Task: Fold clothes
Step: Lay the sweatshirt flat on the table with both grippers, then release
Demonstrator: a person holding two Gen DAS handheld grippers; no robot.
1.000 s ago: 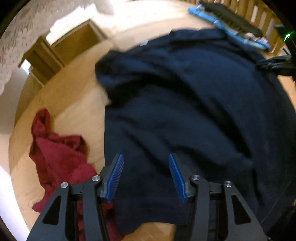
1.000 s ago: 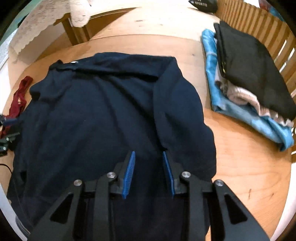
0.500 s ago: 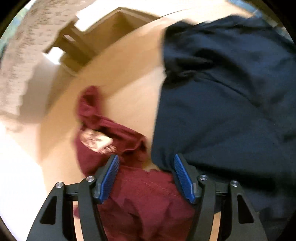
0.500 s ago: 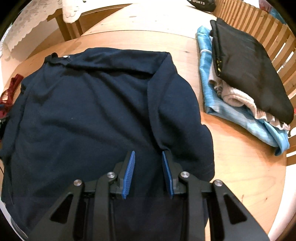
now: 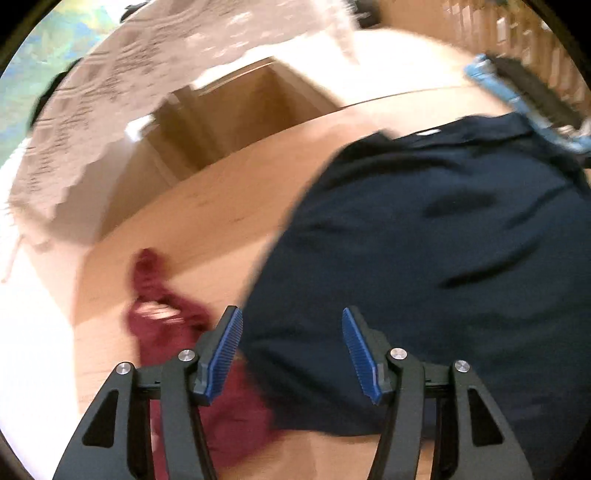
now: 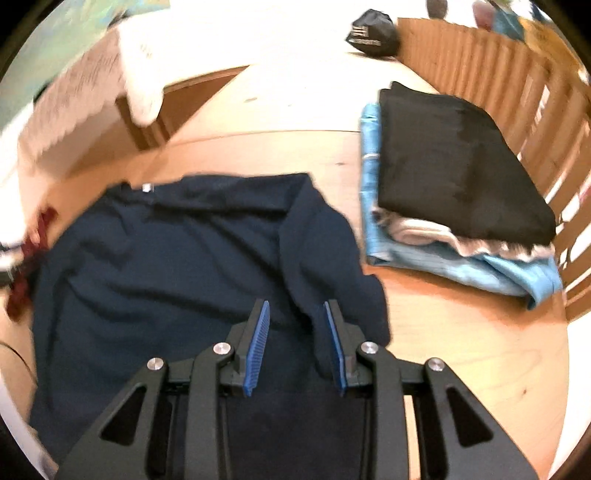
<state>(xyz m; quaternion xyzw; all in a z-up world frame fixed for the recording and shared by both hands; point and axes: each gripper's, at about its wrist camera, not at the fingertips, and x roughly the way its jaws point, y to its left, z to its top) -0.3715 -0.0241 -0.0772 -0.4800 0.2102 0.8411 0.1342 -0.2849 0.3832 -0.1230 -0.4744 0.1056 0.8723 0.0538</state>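
Note:
A navy shirt [image 5: 424,240] lies spread flat on the round wooden table [image 5: 207,206], collar at the far side. In the right wrist view the navy shirt [image 6: 166,266] has its right sleeve folded in over the body. My left gripper [image 5: 290,312] hovers over the shirt's near left edge. Its jaws are closing a little, and no cloth is pinched between them. My right gripper [image 6: 295,303] hangs above the shirt beside the folded sleeve. Its fingers stand a small gap apart and hold nothing. A crumpled dark red garment [image 5: 162,325] lies left of the shirt.
A stack of folded clothes [image 6: 443,166], black on top of light blue, sits at the table's right against a slatted wooden rail [image 6: 517,92]. A black cap [image 6: 373,33] lies far back. A chair draped with lace cloth [image 5: 92,110] stands beyond the left rim.
Both grippers have risen and pulled back from the shirt. The left view swung over the red garment, then back toward the shirt's edge. The shirt has not moved.

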